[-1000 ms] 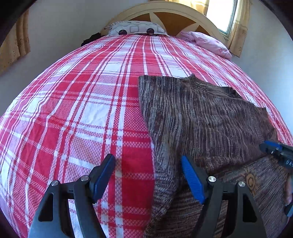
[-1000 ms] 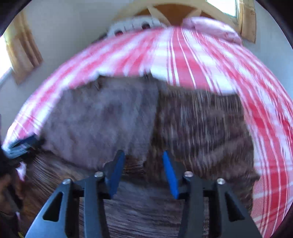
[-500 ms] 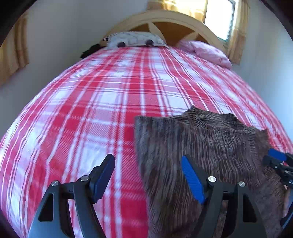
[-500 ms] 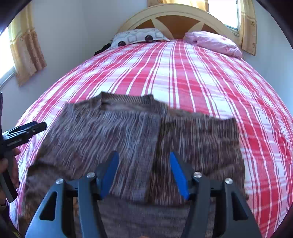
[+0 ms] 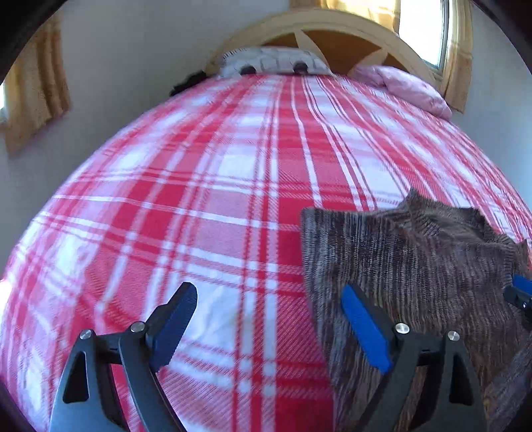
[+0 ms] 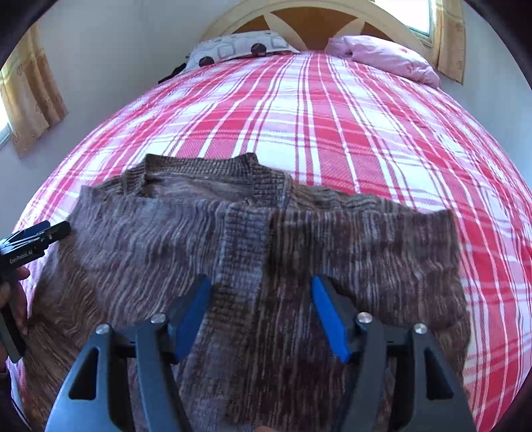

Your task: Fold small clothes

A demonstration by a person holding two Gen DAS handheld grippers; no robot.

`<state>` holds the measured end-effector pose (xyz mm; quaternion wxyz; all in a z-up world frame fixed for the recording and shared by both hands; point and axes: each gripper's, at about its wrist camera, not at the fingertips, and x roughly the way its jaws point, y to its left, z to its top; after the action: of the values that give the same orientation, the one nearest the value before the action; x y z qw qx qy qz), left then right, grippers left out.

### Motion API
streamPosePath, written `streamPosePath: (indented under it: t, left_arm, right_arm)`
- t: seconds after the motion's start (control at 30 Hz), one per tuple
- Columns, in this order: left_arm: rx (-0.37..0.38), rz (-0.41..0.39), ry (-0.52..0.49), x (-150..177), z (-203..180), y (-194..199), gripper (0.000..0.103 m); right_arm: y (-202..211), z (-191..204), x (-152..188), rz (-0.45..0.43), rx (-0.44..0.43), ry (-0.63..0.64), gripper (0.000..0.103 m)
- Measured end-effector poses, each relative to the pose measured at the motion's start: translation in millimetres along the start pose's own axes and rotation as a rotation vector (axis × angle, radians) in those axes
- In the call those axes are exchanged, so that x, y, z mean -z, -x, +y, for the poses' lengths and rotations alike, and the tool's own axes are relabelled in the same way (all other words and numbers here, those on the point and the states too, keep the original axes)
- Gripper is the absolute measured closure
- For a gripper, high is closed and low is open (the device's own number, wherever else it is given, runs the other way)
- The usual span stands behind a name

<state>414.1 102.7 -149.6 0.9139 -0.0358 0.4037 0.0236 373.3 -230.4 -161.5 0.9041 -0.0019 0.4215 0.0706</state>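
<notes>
A brown striped knit sweater point(image 6: 259, 252) lies flat on the red plaid bed, sleeves folded in over the body, collar toward the headboard. My right gripper point(image 6: 261, 309) is open and empty, hovering above the sweater's lower middle. My left gripper point(image 5: 267, 319) is open and empty, above the bedspread at the sweater's left edge point(image 5: 399, 266). The left gripper also shows at the left edge of the right wrist view point(image 6: 36, 239). The right gripper's blue tip shows at the right edge of the left wrist view point(image 5: 520, 292).
The red and white plaid bedspread point(image 6: 332, 116) covers the whole bed. A patterned pillow point(image 6: 239, 46) and a pink pillow point(image 6: 389, 59) lie by the wooden headboard point(image 6: 309, 20). Curtains hang at the left and right walls.
Both grippers have pulled back and up from the sweater, so it sits lower and smaller in view. The sweater lies still with its sleeves folded in.
</notes>
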Motion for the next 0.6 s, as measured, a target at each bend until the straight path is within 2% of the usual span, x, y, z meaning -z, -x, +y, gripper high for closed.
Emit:
streamPosePath:
  t: [0.1,0.17,0.33,0.37,0.43,0.6]
  left_arm:
    - [0.044,-0.035,0.015,10.1,-0.5,27.6,0.013]
    - [0.052,-0.024,-0.027,23.1,-9.7,39.1,0.013]
    - [-0.026,0.069,-0.118,55.1,-18.5,23.6,0.013]
    - [0.004,0.070,-0.089,57.6,-12.0,21.0,0.013]
    - [0.015,0.086,-0.041,56.6,-3.3,21.5,0.011]
    - [0.010,0.056,-0.049,60.4,-3.1,31.1,0.011]
  right_arm:
    - [21.1,9.2,14.0,-0.022,-0.025,0.033,0.034]
    - [31.3,14.7,25.7,-0.018,-0.045,0.048,0.030]
    - [21.3,14.5,42.1,0.042,-0.023,0.065,0.028]
    - [19.7,10.5,44.8,0.042,-0.018,0.048,0.028]
    - [23.7,6.4,46.3,0.025,-0.031,0.009,0.028]
    - [39.9,34.9,33.8,-0.029,-0.095,0.040,0.028]
